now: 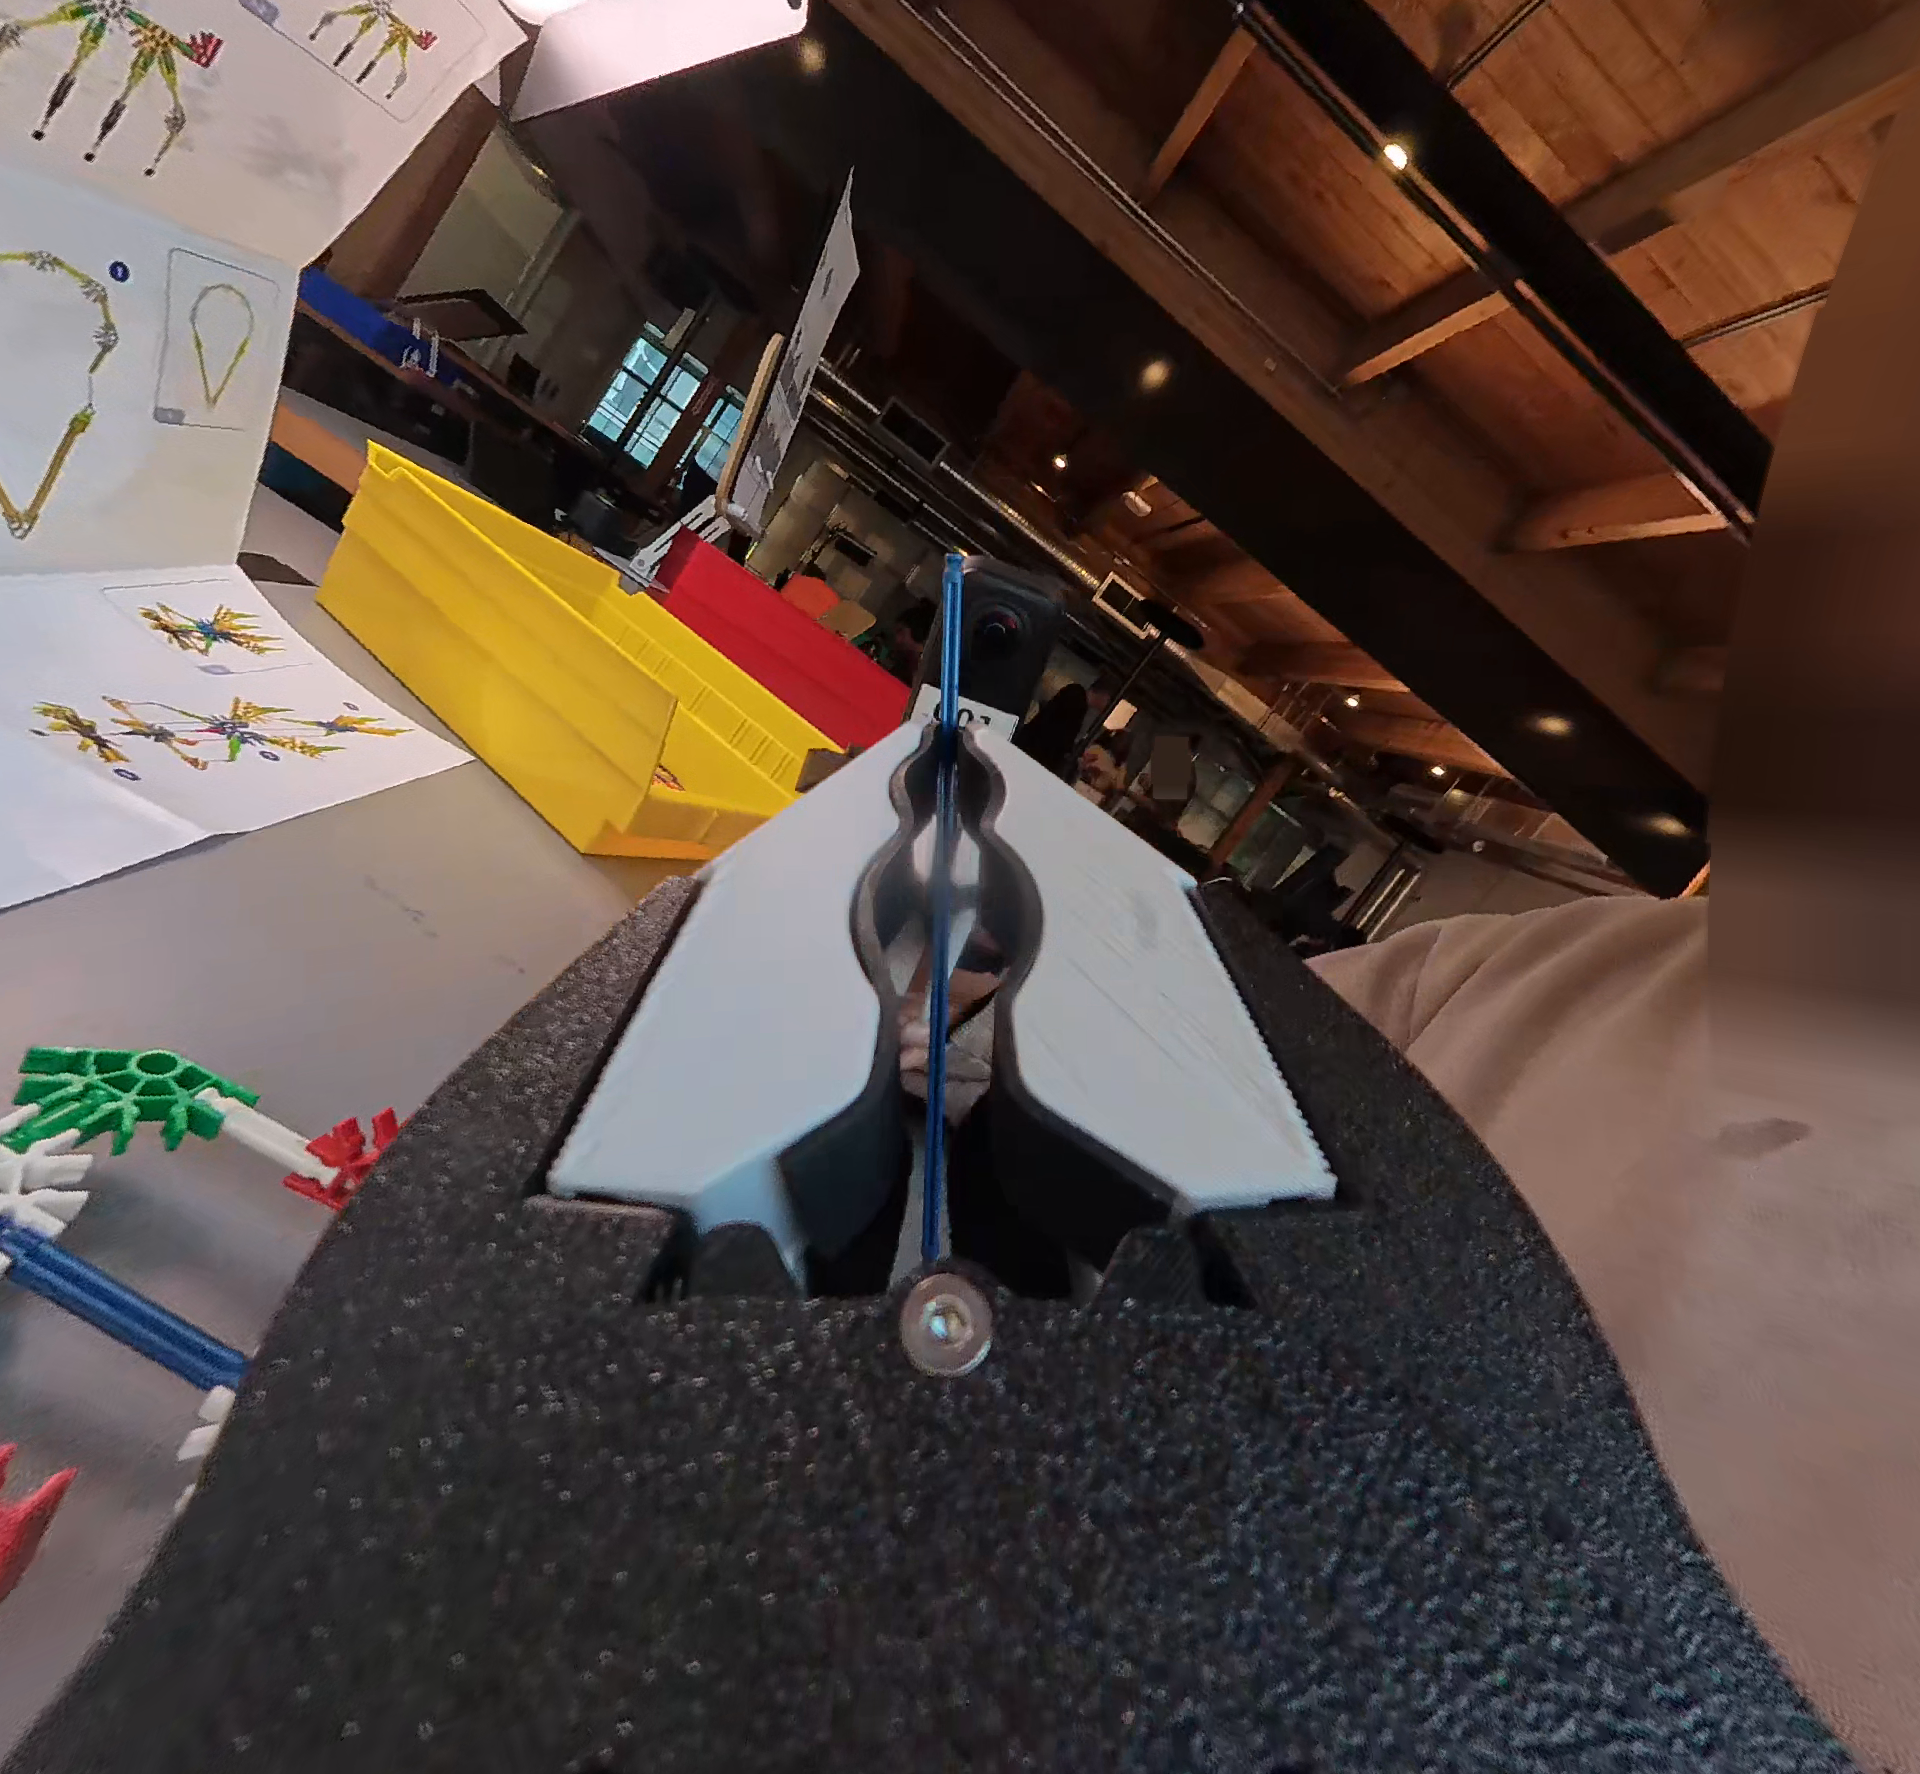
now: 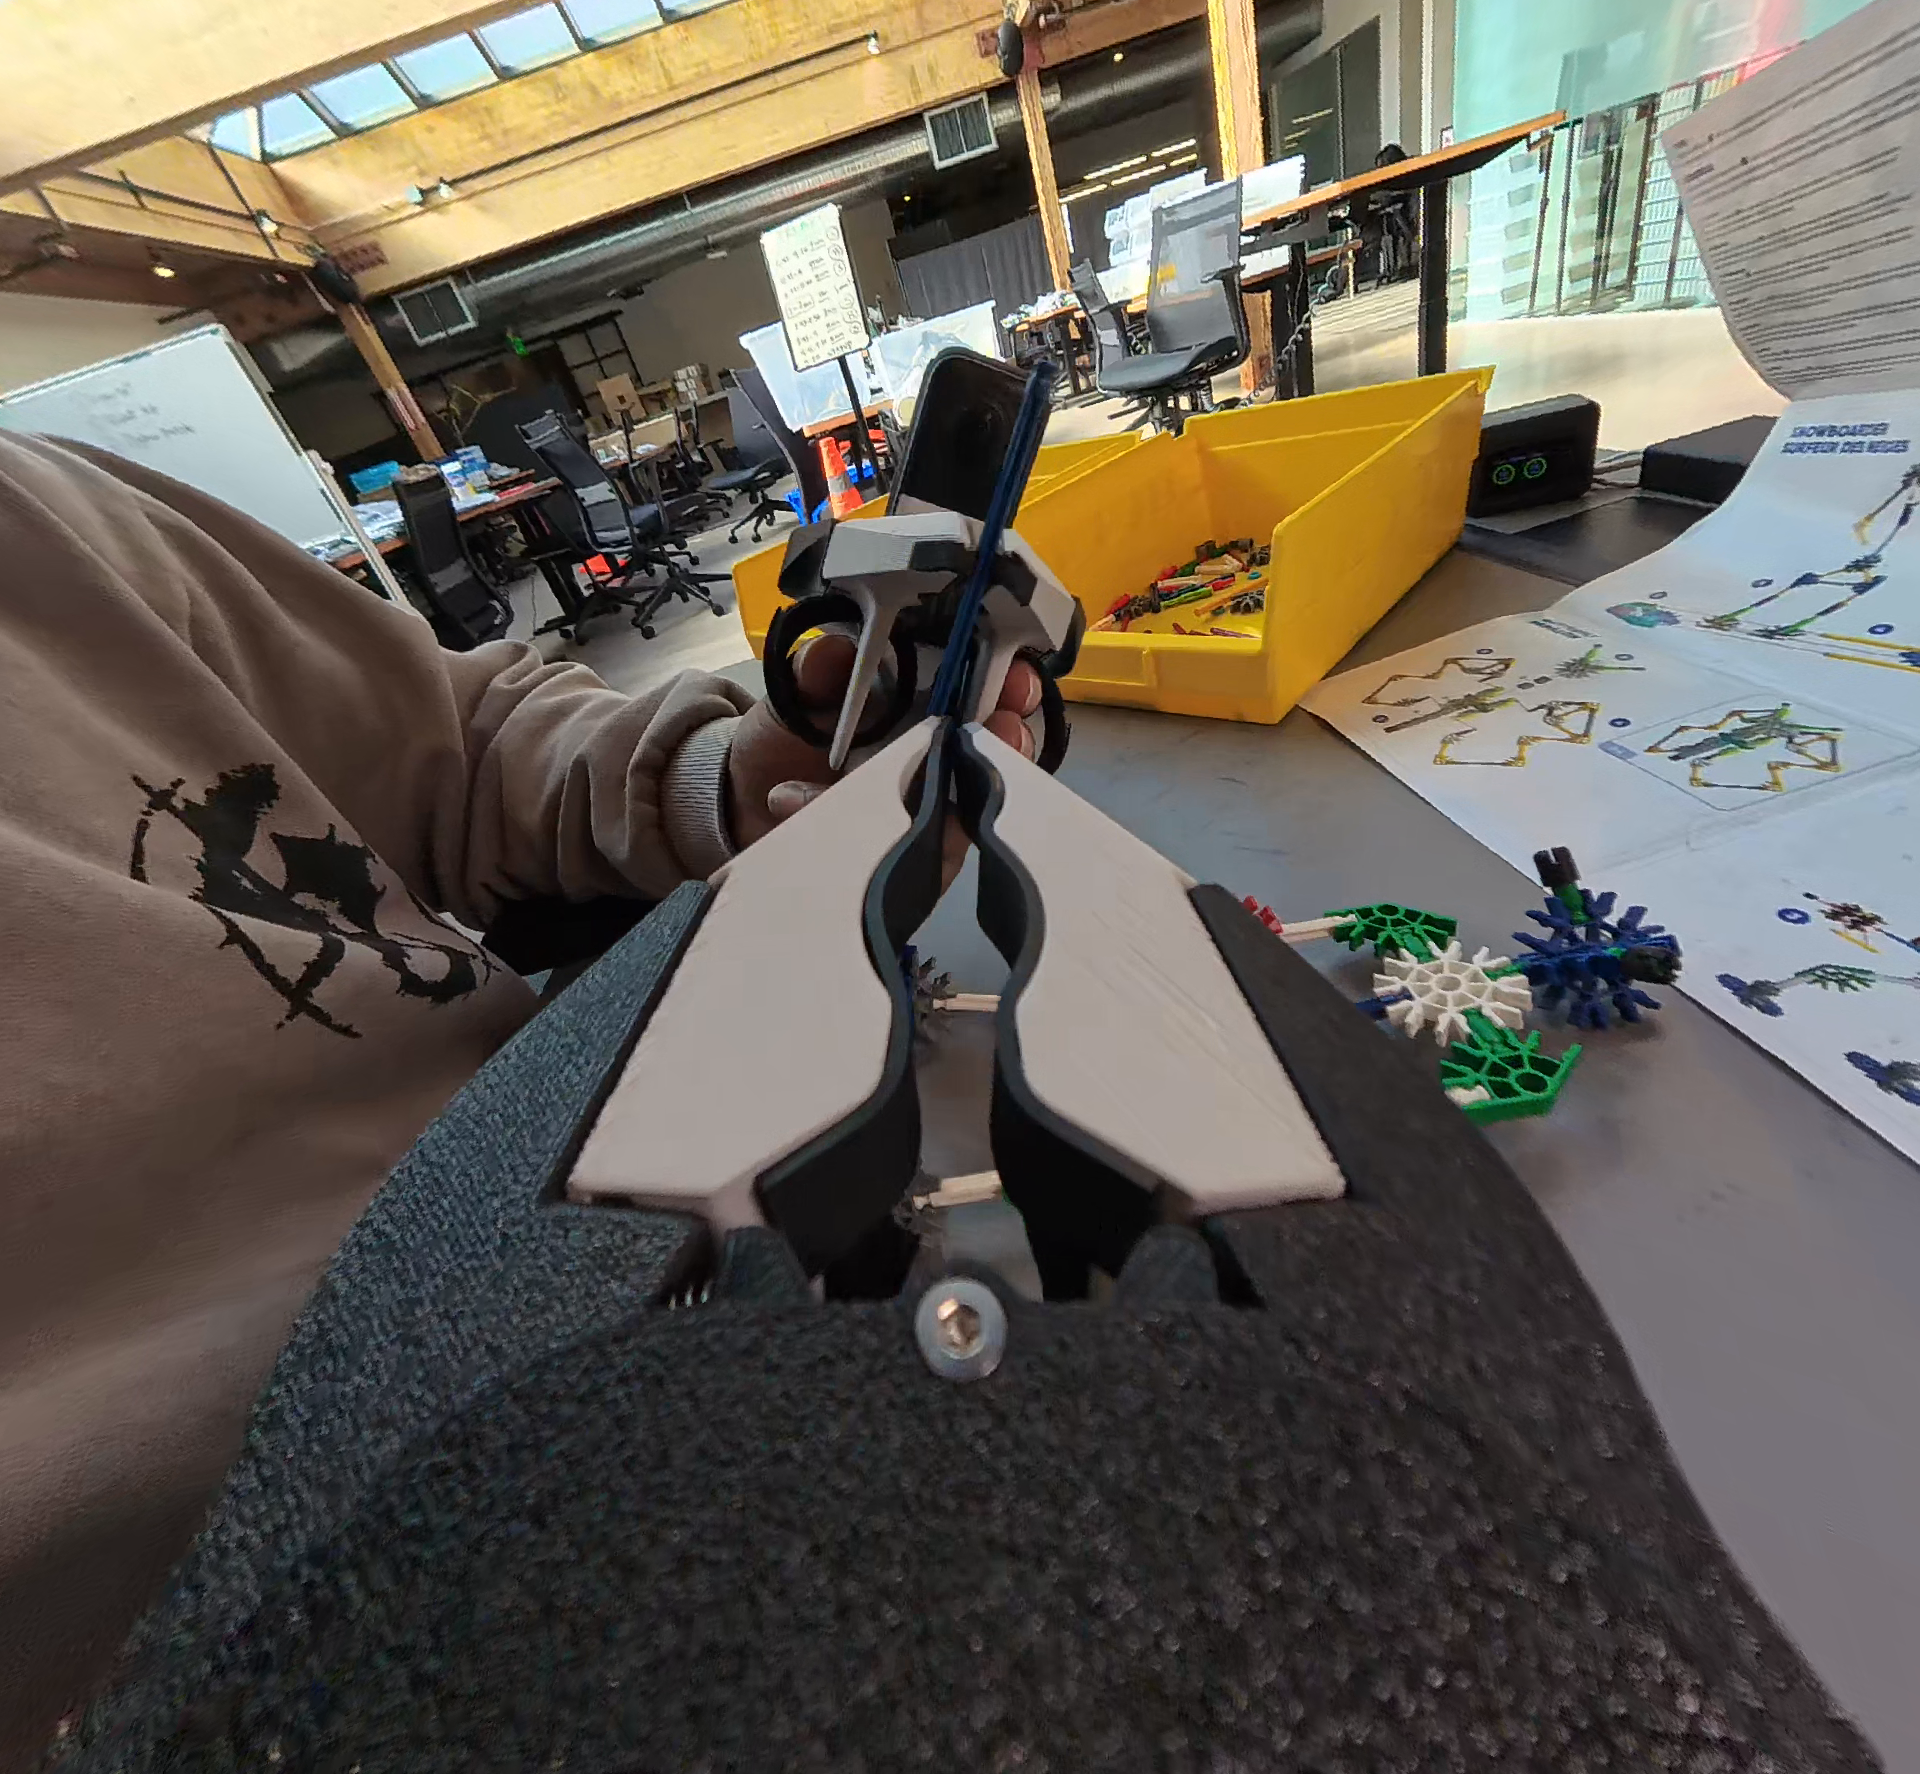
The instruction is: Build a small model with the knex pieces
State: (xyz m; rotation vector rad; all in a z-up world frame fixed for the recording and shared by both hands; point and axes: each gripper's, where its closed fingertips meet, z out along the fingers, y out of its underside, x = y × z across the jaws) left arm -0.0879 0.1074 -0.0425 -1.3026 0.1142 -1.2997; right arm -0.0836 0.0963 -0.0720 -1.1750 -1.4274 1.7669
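Observation:
My left gripper [image 1: 945, 737] is shut on a thin blue rod [image 1: 948, 644]. The rod runs lengthwise between its fingers and sticks out past the tips. My right gripper [image 2: 948, 737] is shut on the lower end of the same blue rod [image 2: 997, 519]. From there the rod rises through the left gripper [image 2: 925, 602], which faces me just ahead and is held by a hand [image 2: 769, 758]. Both grippers are raised above the grey table [image 2: 1299, 820].
A yellow bin [image 2: 1351, 519] with several loose toy pieces stands behind, and it also shows in the left wrist view [image 1: 499, 644] beside a red bin [image 1: 779, 633]. A toy assembly [image 2: 1455, 986] of green, white and blue connectors lies by the instruction sheets [image 2: 1714, 685]. A beige sleeve [image 2: 312, 737] fills the left. The tips of both grippers are at nearly the same place. My right gripper's tips are some 15 cm from the toy assembly [image 2: 1455, 986].

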